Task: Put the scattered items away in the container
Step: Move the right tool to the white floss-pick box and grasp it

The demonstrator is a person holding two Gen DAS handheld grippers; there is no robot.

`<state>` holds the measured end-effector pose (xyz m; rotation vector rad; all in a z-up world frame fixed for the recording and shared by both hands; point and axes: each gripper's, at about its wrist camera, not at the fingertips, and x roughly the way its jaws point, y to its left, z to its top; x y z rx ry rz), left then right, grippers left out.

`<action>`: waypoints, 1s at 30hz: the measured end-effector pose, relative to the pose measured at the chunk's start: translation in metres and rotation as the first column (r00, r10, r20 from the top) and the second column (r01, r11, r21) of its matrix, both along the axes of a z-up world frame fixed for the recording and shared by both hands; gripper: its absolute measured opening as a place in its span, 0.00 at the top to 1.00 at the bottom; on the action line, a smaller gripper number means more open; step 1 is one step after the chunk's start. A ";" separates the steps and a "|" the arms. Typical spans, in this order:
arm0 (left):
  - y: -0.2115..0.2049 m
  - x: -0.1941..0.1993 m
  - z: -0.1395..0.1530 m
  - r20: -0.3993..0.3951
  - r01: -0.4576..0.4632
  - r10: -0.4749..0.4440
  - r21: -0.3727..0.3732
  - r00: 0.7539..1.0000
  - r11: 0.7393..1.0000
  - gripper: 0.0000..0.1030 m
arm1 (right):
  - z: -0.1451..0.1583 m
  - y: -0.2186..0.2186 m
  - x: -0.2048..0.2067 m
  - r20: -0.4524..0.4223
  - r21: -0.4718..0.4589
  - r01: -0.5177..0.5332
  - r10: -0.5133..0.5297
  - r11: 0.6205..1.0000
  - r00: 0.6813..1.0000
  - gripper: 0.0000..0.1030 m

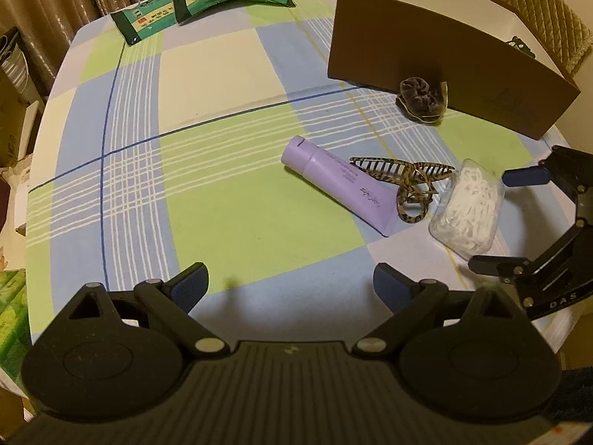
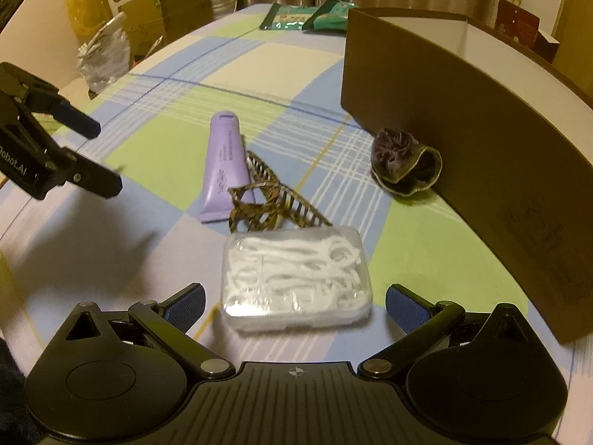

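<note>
A clear box of white floss picks (image 2: pixel 296 282) lies between the open fingers of my right gripper (image 2: pixel 294 306); it also shows in the left wrist view (image 1: pixel 467 209). Beyond it lie a tortoiseshell hair claw (image 2: pixel 274 200) (image 1: pixel 407 181) and a purple tube (image 2: pixel 224 167) (image 1: pixel 333 181). A dark scrunchie (image 2: pixel 406 161) (image 1: pixel 420 98) rests against the brown cardboard box (image 2: pixel 463 118) (image 1: pixel 426 52). My left gripper (image 1: pixel 291 287) is open and empty over the tablecloth, to the left of the items, and also shows in the right wrist view (image 2: pixel 103 155).
Two green packets (image 1: pixel 196 3) (image 2: pixel 307 15) lie at the table's far edge. Bags and cartons (image 2: pixel 141 18) stand beyond the table's left side. A quilted chair (image 1: pixel 541 11) stands behind the box. The checked cloth (image 1: pixel 185 148) covers the table.
</note>
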<state>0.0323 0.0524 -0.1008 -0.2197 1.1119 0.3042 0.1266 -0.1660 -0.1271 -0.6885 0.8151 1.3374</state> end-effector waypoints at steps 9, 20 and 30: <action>0.004 0.015 -0.003 0.016 -0.047 0.048 -0.037 0.999 0.998 0.10 | 0.000 -0.004 0.011 -0.015 -0.020 0.036 -0.036 0.999 0.999 0.19; 0.014 0.061 -0.006 0.060 -0.171 0.176 -0.088 0.982 0.981 0.16 | 0.006 -0.056 0.062 -0.027 -0.040 0.234 -0.235 0.971 0.972 0.19; 0.034 0.096 -0.024 0.048 -0.308 0.317 -0.133 0.947 0.942 0.38 | 0.007 -0.085 0.081 -0.041 -0.027 0.287 -0.288 0.957 0.957 0.19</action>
